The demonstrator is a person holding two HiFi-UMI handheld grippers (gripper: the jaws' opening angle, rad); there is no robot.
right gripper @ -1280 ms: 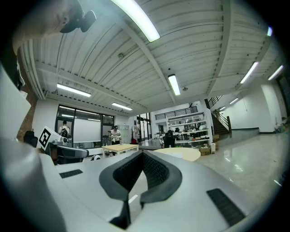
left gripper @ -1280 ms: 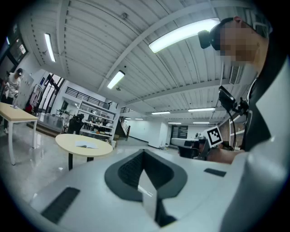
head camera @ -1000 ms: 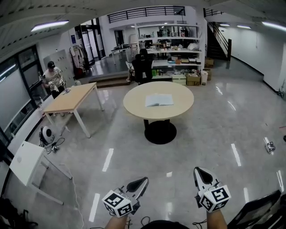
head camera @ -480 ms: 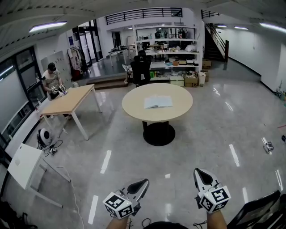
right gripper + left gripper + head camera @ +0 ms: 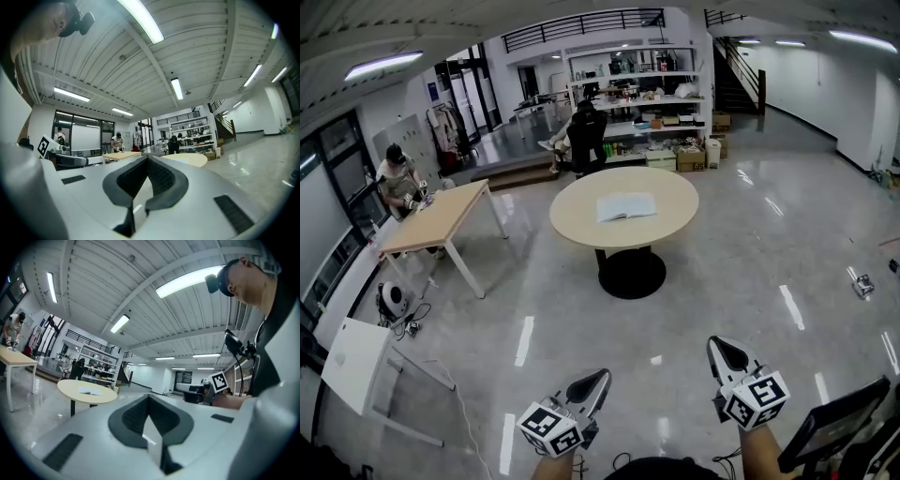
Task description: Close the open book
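The open book (image 5: 626, 206) lies flat, pages up, on a round beige table (image 5: 581, 223) several steps ahead across the shiny floor. Both grippers are held low at the bottom of the head view, far from the table. My left gripper (image 5: 602, 377) is shut and empty, its tip pointing forward. My right gripper (image 5: 713, 343) is likewise shut with nothing in it. In the left gripper view the book (image 5: 89, 391) shows small on the table (image 5: 101, 397) beyond the closed left gripper (image 5: 149, 397). The right gripper view has the table's edge (image 5: 190, 160) past the closed right gripper (image 5: 148, 158).
A rectangular wooden table (image 5: 431, 220) stands at left with a person (image 5: 397, 178) beside it. A white table (image 5: 352, 361) is at lower left. Someone sits on a black chair (image 5: 586, 136) behind the round table, before shelves (image 5: 647, 94). A small object (image 5: 862, 284) lies on the floor at right.
The whole room has slid slightly in the head view as the person moves; the round table sits a little further left. Both grippers stay shut and low.
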